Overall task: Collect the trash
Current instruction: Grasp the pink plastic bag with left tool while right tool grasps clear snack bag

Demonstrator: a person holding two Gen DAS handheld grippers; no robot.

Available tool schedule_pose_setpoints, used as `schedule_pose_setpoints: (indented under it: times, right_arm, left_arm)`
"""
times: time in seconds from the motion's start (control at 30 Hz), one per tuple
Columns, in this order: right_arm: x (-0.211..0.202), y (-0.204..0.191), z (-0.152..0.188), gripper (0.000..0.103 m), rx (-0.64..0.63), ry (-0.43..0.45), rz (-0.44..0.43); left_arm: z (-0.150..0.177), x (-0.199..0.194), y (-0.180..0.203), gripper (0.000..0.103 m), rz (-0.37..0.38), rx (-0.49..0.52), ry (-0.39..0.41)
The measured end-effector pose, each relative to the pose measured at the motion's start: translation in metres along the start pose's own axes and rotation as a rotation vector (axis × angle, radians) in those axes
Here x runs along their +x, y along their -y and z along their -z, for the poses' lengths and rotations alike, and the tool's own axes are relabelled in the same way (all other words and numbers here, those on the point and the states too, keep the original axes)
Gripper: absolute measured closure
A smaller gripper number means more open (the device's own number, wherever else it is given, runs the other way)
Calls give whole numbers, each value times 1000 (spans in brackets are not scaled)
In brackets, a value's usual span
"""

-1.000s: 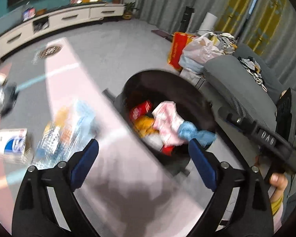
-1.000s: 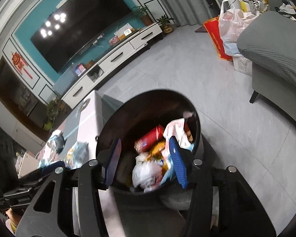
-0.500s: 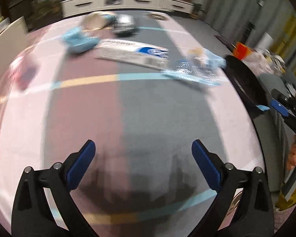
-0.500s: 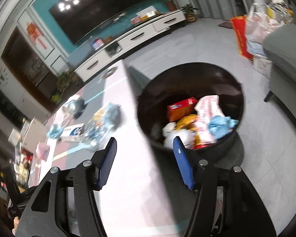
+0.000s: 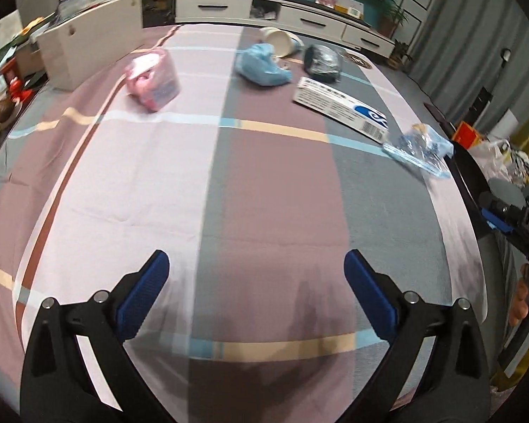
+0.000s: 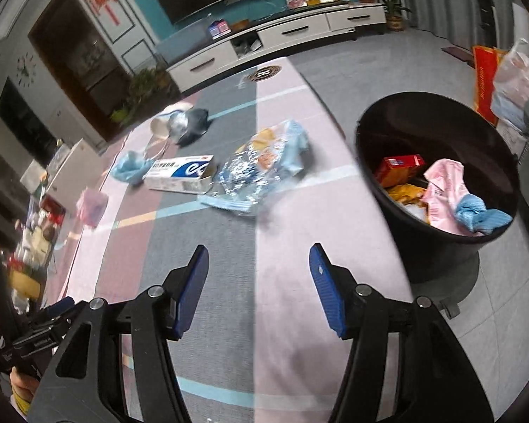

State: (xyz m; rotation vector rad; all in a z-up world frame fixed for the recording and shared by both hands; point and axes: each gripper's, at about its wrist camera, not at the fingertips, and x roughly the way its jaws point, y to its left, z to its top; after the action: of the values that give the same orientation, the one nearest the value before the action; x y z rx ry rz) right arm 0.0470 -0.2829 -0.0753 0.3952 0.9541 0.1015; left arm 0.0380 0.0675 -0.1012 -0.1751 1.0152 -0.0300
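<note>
My left gripper (image 5: 255, 269) is open and empty above the near part of a striped tablecloth (image 5: 264, 194). Far ahead of it lie a pink packet (image 5: 153, 79), a blue crumpled wrapper (image 5: 262, 65), a white cup (image 5: 280, 40), a dark bag (image 5: 322, 60), a white and blue box (image 5: 340, 107) and a clear blue snack bag (image 5: 419, 149). My right gripper (image 6: 259, 262) is open and empty over the cloth, with the snack bag (image 6: 261, 165) ahead and the black trash bin (image 6: 437, 165), holding trash, to its right.
A white box (image 5: 88, 40) stands at the table's far left with clutter beside it. A white TV cabinet (image 6: 282, 37) runs along the back wall. Bags and a grey sofa (image 6: 522, 81) lie beyond the bin. The table edge drops off beside the bin.
Both grippers have swung left from the bin toward the table. The left view went from the bin to the whole tabletop. The right gripper opened wider.
</note>
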Motion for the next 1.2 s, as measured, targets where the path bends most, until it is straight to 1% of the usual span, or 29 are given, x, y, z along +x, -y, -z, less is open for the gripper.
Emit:
schedule_pose_setpoints:
  times: [0.1,0.23,0.27,0.43,0.57,0.7,0.83,0.87,0.9,0.97,1.0,1.1,1.2]
  right_arm:
    - [8,-6,-2,44,-3,-9,11]
    - [21,-7,-5,44,30,-28,13]
    - [24,-8,-7,44,37,-30,11]
    - [41,-7,-20,44,93,-32,-16]
    - [61,0,-34,44,189,-35,-42]
    - [80,10,-44,44,295,-49,-71]
    - [95,13,-50,44,350,-64,-80]
    - [98,13,-51,47,365,-68,-83]
    - [100,13,-52,54,371,-70,-79]
    - [102,13,-54,59,371,-67,-48]
    - [103,13,-55,64,371,-68,-43]
    - [105,11,-56,77,347,-70,0]
    - [103,8,-56,87,312,-53,25]
  left_arm:
    - [-1,0,-10,4,12,-28,10]
    - [-4,3,-26,4,63,-92,12]
    - [-4,4,-29,4,64,-101,16]
    - [-11,6,-40,4,56,-126,33]
    - [-19,7,-51,4,42,-140,46]
    - [-33,6,-62,4,22,-147,65]
    - [-51,4,-69,4,-19,-128,95]
    - [-56,4,-71,4,-25,-128,101]
    - [-60,4,-74,4,-27,-128,107]
    - [-70,4,-78,4,-31,-132,119]
    - [-76,5,-81,4,-34,-136,125]
    - [-93,7,-89,4,-58,-150,157]
    - [-107,13,-97,4,-70,-166,174]
